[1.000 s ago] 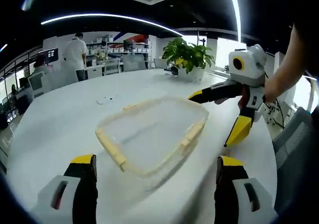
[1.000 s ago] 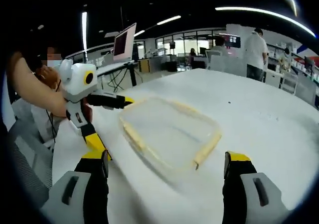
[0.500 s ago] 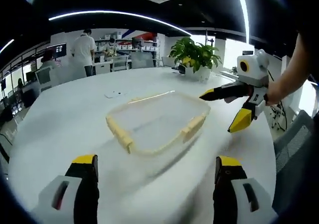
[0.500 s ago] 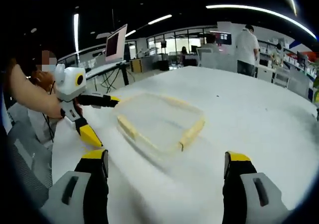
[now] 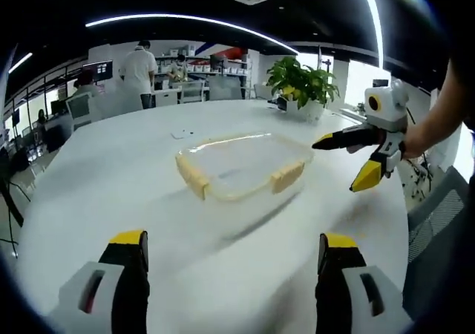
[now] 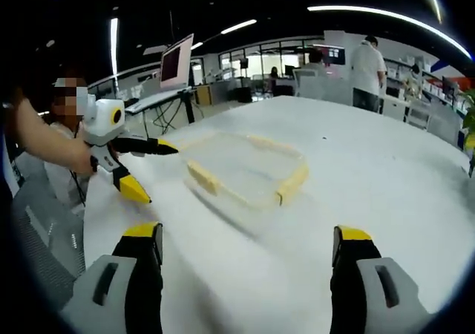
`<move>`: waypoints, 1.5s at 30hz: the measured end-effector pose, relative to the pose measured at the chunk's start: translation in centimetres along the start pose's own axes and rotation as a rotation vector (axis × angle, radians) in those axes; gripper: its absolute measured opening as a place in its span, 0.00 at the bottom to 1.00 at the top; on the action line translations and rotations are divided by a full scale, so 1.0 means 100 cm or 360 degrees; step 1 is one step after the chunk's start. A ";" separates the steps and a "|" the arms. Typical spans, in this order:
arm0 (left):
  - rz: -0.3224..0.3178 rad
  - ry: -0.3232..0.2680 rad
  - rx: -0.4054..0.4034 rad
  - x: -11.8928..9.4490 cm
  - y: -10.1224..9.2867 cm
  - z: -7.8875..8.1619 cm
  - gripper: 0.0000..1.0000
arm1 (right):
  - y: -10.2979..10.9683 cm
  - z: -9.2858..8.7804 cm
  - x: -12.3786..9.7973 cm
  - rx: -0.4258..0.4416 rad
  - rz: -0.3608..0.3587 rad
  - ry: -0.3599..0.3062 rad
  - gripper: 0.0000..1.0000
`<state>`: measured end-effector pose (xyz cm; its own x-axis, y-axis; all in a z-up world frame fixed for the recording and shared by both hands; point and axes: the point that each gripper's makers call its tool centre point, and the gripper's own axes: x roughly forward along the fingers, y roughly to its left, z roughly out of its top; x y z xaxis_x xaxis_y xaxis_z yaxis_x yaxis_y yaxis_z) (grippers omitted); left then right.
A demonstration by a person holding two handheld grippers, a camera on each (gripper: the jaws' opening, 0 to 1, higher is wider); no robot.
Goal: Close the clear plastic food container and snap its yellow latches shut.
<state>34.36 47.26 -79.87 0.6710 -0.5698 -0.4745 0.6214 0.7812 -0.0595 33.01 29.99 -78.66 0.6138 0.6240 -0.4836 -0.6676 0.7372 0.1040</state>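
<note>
one clear container (image 5: 245, 167) – two yellow latches (image 5: 287, 177) visible – two hand-held grippers (image 5: 228, 274) open.

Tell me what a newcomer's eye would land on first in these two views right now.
First, the clear plastic container with yellow latches, lying alone in the middle of the round white table. Next, the two open grippers flanking it without touching: the right gripper enters the left gripper view beside the container's far corner, and the left gripper does likewise in the right gripper view. A green potted plant sits at the table's far edge.
</note>
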 end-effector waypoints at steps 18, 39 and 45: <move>0.0030 0.0015 -0.0129 -0.049 -0.010 -0.014 0.91 | 0.003 -0.002 -0.045 0.0198 -0.0087 -0.0075 0.92; -0.0014 -0.0005 -0.0360 -0.091 -0.043 -0.027 0.89 | 0.026 -0.019 -0.107 0.0374 -0.0111 -0.0139 0.94; 0.0004 0.0017 -0.0328 -0.097 -0.047 -0.033 0.89 | 0.031 -0.022 -0.115 0.0447 -0.0098 -0.0162 0.92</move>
<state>23.64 49.94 -77.86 0.6674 -0.5658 -0.4843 0.5229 0.8190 -0.2362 22.93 24.53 -74.72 0.6982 0.5881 -0.4083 -0.4936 0.8085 0.3205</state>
